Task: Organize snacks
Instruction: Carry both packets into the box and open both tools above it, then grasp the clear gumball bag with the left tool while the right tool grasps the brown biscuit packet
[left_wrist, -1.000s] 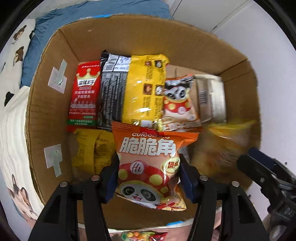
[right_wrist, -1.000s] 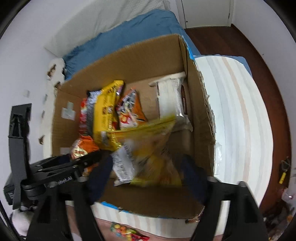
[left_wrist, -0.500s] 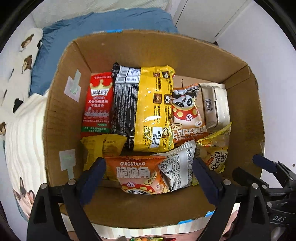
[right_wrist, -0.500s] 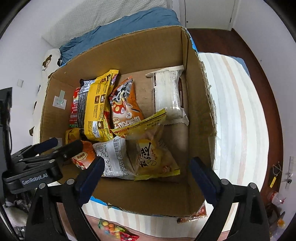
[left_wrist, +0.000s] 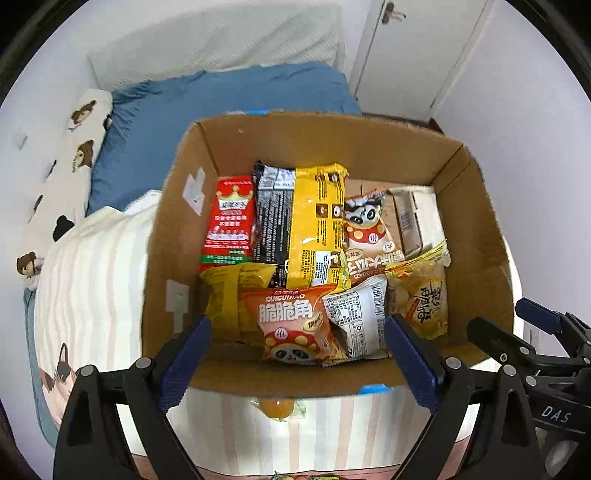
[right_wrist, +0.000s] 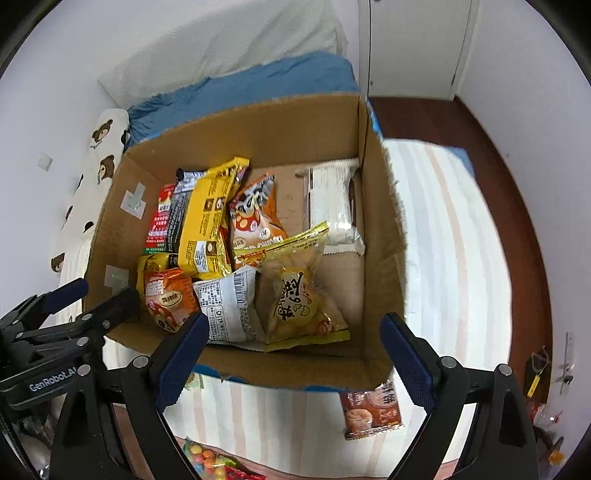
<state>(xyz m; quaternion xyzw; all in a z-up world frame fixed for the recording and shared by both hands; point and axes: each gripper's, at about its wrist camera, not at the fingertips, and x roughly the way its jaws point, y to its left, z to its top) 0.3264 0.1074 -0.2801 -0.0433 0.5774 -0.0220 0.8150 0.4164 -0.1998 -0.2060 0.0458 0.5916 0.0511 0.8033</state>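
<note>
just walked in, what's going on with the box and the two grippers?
A person with a gripper in each hand is sorting snacks into a cardboard box on a striped bed. Both the left gripper and the right gripper hover open and empty above the box's near edge. Several packets lie inside, including an orange panda bag and a yellow bag. A brown packet and a candy bag lie outside on the bed.

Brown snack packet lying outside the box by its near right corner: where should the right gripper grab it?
Right gripper is open. The brown snack packet lies flat on the striped bedding, top edge tucked under the cardboard box. Probably come from above and pinch across its narrow width at the exposed lower half.
</note>
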